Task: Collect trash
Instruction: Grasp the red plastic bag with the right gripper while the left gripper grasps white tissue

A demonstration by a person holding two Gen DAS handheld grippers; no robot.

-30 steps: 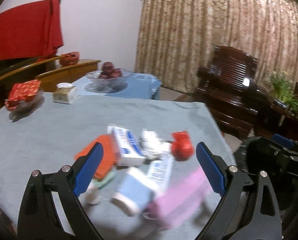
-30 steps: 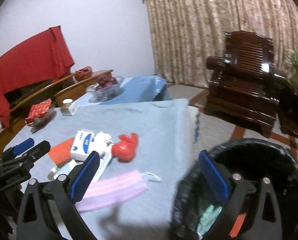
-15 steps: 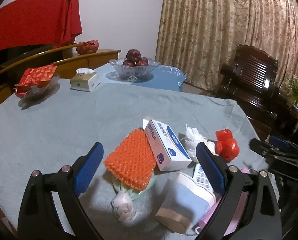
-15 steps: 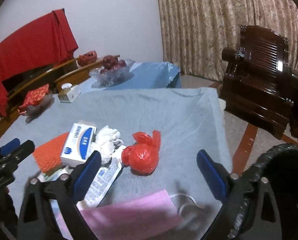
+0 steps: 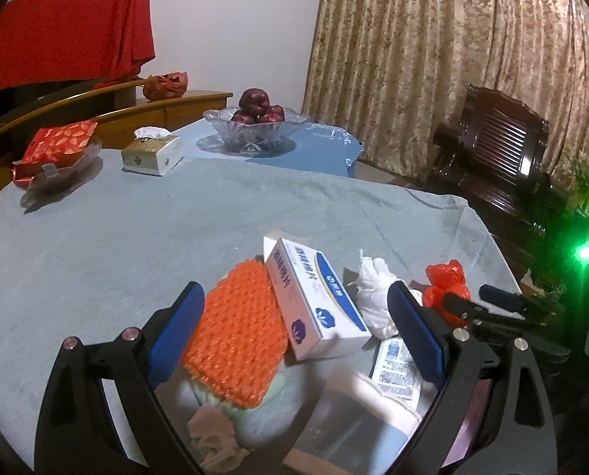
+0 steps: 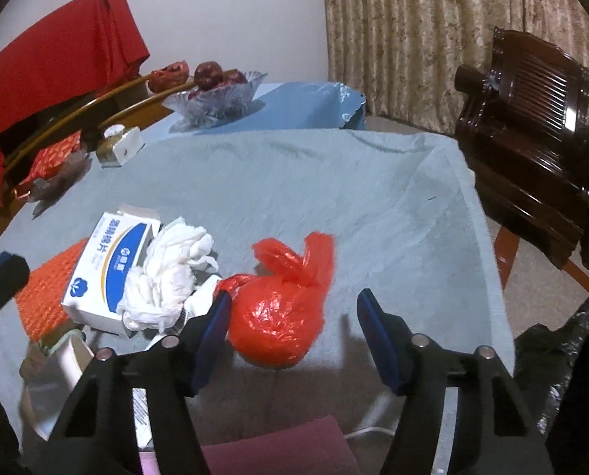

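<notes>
A knotted red plastic bag (image 6: 278,316) lies on the blue-grey tablecloth (image 6: 334,182) between the fingers of my right gripper (image 6: 294,308). Its jaws are closing; the left pad is at the bag's edge and the right pad stands clear of it. My left gripper (image 5: 294,316) is open over an orange mesh pad (image 5: 235,336) and a white-and-blue box (image 5: 318,308). Crumpled white tissue (image 6: 168,273) sits beside the box. A pink mask (image 6: 270,451) lies under the right gripper. The right gripper's tips (image 5: 476,304) show by the red bag (image 5: 445,293).
A black-lined trash bin (image 6: 571,376) stands off the table's right edge. At the far end are a glass fruit bowl (image 5: 257,126), a tissue box (image 5: 152,154) and a red packet in a dish (image 5: 53,150). A dark wooden chair (image 6: 532,130) stands right.
Both grippers have come forward and down onto the trash pile. The right jaws have narrowed around the red bag, and the bin has slid to the right edge of the view.
</notes>
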